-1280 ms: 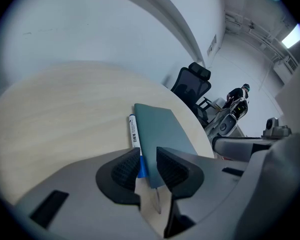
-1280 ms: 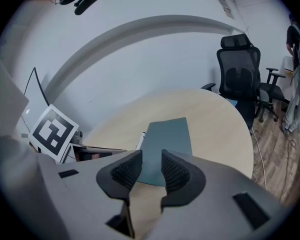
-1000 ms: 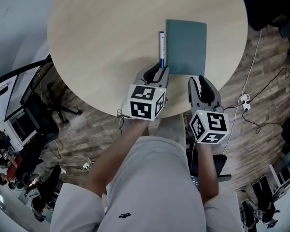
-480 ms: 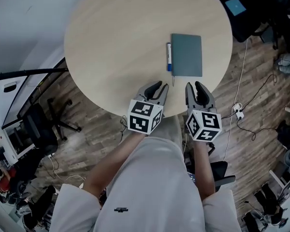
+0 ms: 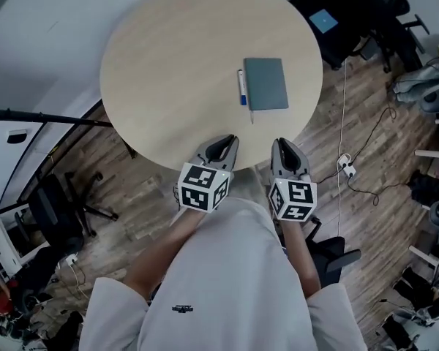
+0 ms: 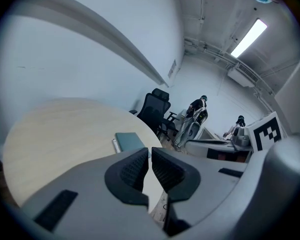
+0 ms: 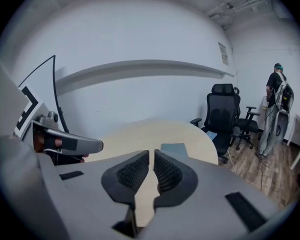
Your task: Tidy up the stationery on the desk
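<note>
A grey-green notebook [image 5: 265, 83] lies flat on the round wooden table [image 5: 175, 57], right of its middle. A blue-and-white pen [image 5: 241, 88] lies along the notebook's left edge, and a thin stick-like item [image 5: 251, 114] shows just below it. My left gripper [image 5: 221, 146] and right gripper [image 5: 282, 146] hover side by side at the table's near edge, both shut with nothing between the jaws. The left gripper view shows the notebook [image 6: 130, 141] and pen [image 6: 115, 145] beyond my left gripper [image 6: 150, 156]. The right gripper view shows the notebook [image 7: 174, 148] past my right gripper [image 7: 154, 159].
A black office chair [image 7: 222, 109] stands beyond the table's far side, with a blue item [image 5: 323, 21] on a dark seat nearby. A power strip [image 5: 344, 168] and cables lie on the wood floor to the right. A person [image 7: 277, 104] stands far off.
The head view has pulled up and back, so the table looks smaller. Both grippers have drawn away from the notebook and pen to the table's near edge, still shut.
</note>
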`<state>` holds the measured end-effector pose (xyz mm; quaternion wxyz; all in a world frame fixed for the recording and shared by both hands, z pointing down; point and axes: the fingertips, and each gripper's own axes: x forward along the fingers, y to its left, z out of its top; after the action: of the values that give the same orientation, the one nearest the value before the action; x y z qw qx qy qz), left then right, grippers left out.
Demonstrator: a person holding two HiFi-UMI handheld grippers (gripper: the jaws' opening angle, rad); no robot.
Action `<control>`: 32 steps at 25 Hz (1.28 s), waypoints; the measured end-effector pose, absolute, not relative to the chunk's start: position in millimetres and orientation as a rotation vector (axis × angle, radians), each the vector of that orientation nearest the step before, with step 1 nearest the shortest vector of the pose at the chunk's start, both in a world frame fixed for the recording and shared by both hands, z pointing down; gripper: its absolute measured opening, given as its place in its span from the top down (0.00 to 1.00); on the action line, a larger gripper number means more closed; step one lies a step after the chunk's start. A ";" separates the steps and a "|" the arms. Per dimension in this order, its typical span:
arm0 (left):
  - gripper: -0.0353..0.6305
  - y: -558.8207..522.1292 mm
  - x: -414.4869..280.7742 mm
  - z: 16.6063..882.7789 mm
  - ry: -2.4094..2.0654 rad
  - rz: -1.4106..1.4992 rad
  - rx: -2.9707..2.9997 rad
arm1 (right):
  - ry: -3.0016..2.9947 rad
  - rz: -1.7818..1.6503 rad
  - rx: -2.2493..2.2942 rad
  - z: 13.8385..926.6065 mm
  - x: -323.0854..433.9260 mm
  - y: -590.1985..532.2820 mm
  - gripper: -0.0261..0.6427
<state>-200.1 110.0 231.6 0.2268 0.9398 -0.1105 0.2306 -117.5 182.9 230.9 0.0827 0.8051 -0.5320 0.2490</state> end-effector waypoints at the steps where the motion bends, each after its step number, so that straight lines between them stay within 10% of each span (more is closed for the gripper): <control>1: 0.90 112.9 -205.0 225.9 -0.299 0.619 2.601 | -1.577 0.715 2.409 226.2 -125.1 188.3 0.88; 32: 0.91 185.1 -277.5 145.5 -0.241 0.499 2.894 | -1.681 0.612 2.462 162.6 -238.1 230.6 0.91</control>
<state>-277.5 185.1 145.5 0.0974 0.9775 -0.0813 0.1687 -238.1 230.6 162.6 0.0491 0.8080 -0.5517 0.2007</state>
